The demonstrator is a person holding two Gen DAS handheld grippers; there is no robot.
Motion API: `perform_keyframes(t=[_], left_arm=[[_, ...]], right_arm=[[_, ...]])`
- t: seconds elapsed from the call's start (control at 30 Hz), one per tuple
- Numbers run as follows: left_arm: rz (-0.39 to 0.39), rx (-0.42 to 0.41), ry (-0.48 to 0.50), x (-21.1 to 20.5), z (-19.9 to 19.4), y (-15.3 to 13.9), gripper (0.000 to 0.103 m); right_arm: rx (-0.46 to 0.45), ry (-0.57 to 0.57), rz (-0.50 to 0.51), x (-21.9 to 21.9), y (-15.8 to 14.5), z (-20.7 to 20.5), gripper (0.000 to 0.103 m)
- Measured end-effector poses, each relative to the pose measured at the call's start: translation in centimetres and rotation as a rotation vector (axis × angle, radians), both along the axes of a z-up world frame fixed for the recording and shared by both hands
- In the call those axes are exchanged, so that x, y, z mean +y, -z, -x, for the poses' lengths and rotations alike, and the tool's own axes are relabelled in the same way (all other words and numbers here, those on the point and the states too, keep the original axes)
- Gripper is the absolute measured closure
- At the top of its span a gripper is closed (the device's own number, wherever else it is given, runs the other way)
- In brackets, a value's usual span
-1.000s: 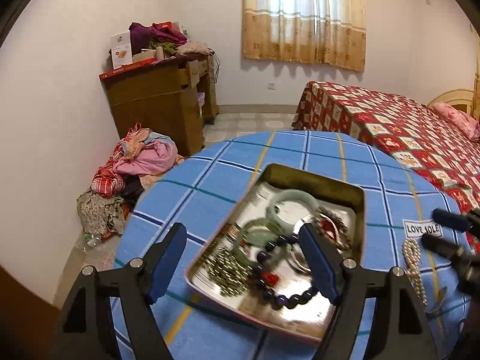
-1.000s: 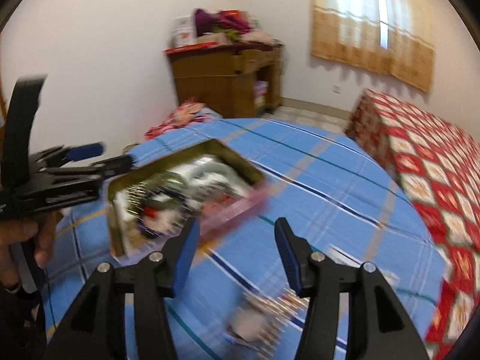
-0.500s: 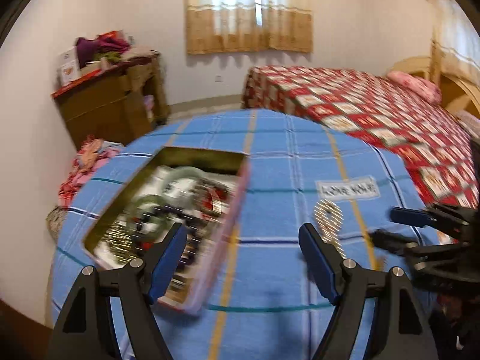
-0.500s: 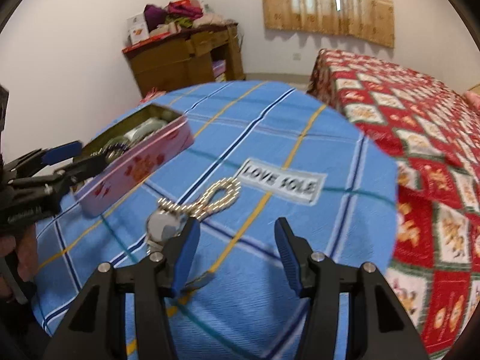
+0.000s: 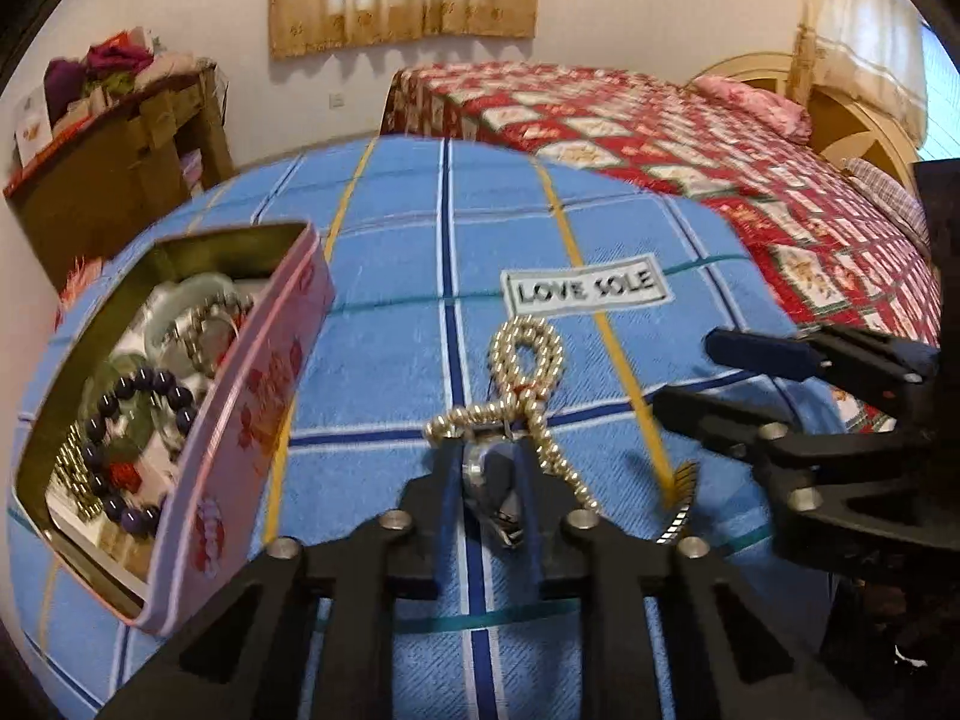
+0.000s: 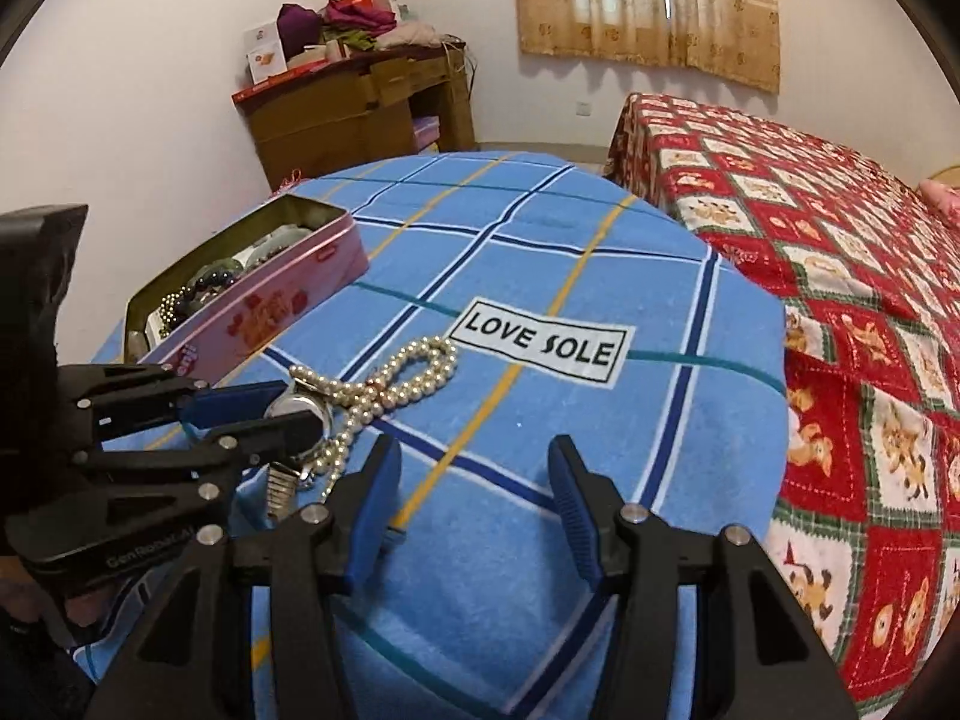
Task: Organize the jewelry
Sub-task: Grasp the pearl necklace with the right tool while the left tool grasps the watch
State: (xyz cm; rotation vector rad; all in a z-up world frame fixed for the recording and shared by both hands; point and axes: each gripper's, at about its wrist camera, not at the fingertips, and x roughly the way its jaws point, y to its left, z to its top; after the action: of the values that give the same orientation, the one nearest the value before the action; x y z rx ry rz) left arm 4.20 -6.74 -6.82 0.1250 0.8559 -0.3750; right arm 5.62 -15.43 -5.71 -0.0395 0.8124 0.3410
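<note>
Left fingers (image 5: 444, 480) have just closed on the watch (image 5: 489, 474); right fingers (image 6: 576, 504) gape empty.

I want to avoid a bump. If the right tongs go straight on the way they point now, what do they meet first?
Probably only the blue checked cloth. The right tongs stand open over bare fabric; the pearl necklace lies off to their left, though depth is uncertain.

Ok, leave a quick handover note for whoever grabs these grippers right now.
Left gripper: jaws have just closed on the silver watch, which lies on the blue cloth tangled with the pearl necklace.
Right gripper: open, empty, hovering beside them.
Pink tin: open, to the left, already holding bracelets.
Left to do: get watch and pearls into the tin.
</note>
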Motion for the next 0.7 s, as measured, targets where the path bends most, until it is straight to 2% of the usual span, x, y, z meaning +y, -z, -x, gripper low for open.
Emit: perform_keyframes(t=[0.03,0.13,0.37,0.47,0.53,0.57,0.63,0.7], left_arm=[[-0.004,-0.008,0.005,0.0,0.3,-0.4,0.094],[-0.036,-0.054,0.005,0.5,1.2,-1.5,0.095],[0.026,-0.12,-0.077,4.7,2.0,-4.8,0.095],[0.043,-0.156,-0.105,6.0,2.2,-6.4,0.095],[0.053,-0.171,-0.115,6.6,2.3,-7.1,0.095],[0.054,-0.179,-0.12,6.9,2.3,-7.4,0.095],[0.052,-0.193,-0.132,7.3,2.2,-7.9,0.095],[0.058,-0.209,-0.15,8.1,2.0,-8.6,0.095]], right_arm=[[0.003,-0.001,-0.001,0.2,0.1,-0.2,0.049],[0.003,-0.013,0.003,1.0,0.2,-0.5,0.049],[0.03,-0.079,0.035,4.1,0.2,-2.3,0.049],[0.069,-0.103,0.096,5.9,1.1,-3.5,0.049],[0.084,-0.107,0.119,6.5,1.7,-3.8,0.059],[0.088,-0.118,0.107,6.5,1.6,-3.8,0.089],[0.085,-0.121,0.103,6.5,1.4,-3.5,0.089],[0.06,-0.121,0.089,6.3,0.9,-3.1,0.094]])
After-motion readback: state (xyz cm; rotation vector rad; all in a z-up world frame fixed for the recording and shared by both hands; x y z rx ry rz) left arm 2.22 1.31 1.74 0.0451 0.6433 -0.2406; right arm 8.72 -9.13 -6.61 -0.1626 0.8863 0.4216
